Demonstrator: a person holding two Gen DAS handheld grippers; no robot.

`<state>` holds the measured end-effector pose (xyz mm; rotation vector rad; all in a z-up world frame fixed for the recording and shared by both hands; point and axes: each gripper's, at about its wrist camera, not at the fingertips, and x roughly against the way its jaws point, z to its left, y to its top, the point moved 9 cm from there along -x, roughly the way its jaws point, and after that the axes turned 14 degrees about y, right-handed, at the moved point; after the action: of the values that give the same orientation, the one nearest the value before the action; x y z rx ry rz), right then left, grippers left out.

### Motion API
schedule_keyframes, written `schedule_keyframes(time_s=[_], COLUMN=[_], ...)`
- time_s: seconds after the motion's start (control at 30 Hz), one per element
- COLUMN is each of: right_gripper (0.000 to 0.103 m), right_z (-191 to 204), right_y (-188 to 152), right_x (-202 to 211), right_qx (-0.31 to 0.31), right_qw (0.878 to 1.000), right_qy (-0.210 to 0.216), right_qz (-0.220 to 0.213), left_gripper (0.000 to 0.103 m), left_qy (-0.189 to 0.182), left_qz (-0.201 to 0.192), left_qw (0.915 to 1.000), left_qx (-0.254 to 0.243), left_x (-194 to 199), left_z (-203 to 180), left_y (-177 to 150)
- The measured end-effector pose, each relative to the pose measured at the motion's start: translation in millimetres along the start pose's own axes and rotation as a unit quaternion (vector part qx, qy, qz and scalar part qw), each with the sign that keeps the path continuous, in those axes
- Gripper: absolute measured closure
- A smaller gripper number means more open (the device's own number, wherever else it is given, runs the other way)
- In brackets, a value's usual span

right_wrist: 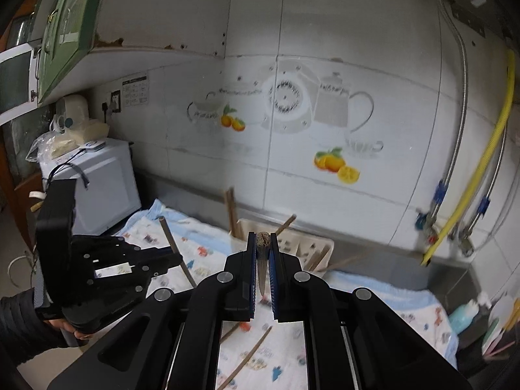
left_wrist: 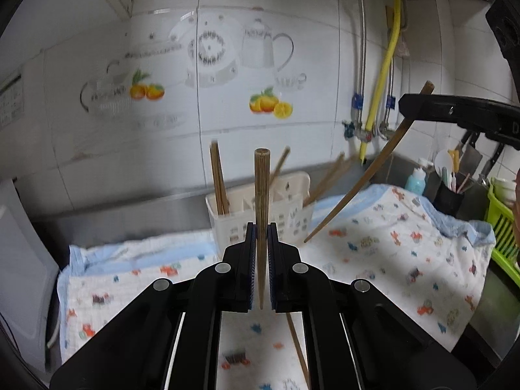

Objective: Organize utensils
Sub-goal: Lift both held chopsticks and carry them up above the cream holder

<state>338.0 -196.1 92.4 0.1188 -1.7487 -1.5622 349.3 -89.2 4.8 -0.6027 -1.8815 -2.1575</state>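
A: Microwave (right_wrist: 97,182) at far left on the bench, white appliance (right_wrist: 76,113) on top, printed label (right_wrist: 136,92) on the wall above, writing too small to read.

B: Left tongs (left_wrist: 260,260) next, pinched narrow on an upright chopstick (left_wrist: 261,195), raised over the patterned cloth (left_wrist: 390,253).

A: Behind it, white slotted basket (left_wrist: 260,208) on the cloth, more chopsticks (left_wrist: 217,178) leaning inside. Loose chopstick (left_wrist: 297,344) lying flat on the cloth below the tongs.

B: Right tongs (right_wrist: 262,269) shut on a second chopstick (left_wrist: 364,175), slanting down toward the cloth, tip just beside the basket.

A: Yellow hose (left_wrist: 383,74) and steel pipes on the tiled wall. Blue bottle (left_wrist: 416,180), dark cup of utensils (left_wrist: 450,195), green rack (left_wrist: 502,221) at far right.
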Motion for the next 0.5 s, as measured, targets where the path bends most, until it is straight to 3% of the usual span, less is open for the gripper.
schedule_keyframes(time_s=[0.27,0.5], right_gripper=[0.096,0.096], right_z=[-19.0,-43.2], right_y=[34.3,47.9], right_x=[-9.3,-15.2], right_qx=[0.002,0.004], right_qw=[1.0,0.999], right_qy=[-0.012,-0.033], right_qz=[-0.011,-0.018], left_gripper=[0.097,0.097], left_qy=[0.01,0.018], left_qz=[-0.059,-0.097], left_qw=[0.9982,0.9951], left_qx=[-0.007,-0.008], left_x=[-0.2,-7.1], left_z=[-7.8,-13.7], left_y=[72.7,115.8])
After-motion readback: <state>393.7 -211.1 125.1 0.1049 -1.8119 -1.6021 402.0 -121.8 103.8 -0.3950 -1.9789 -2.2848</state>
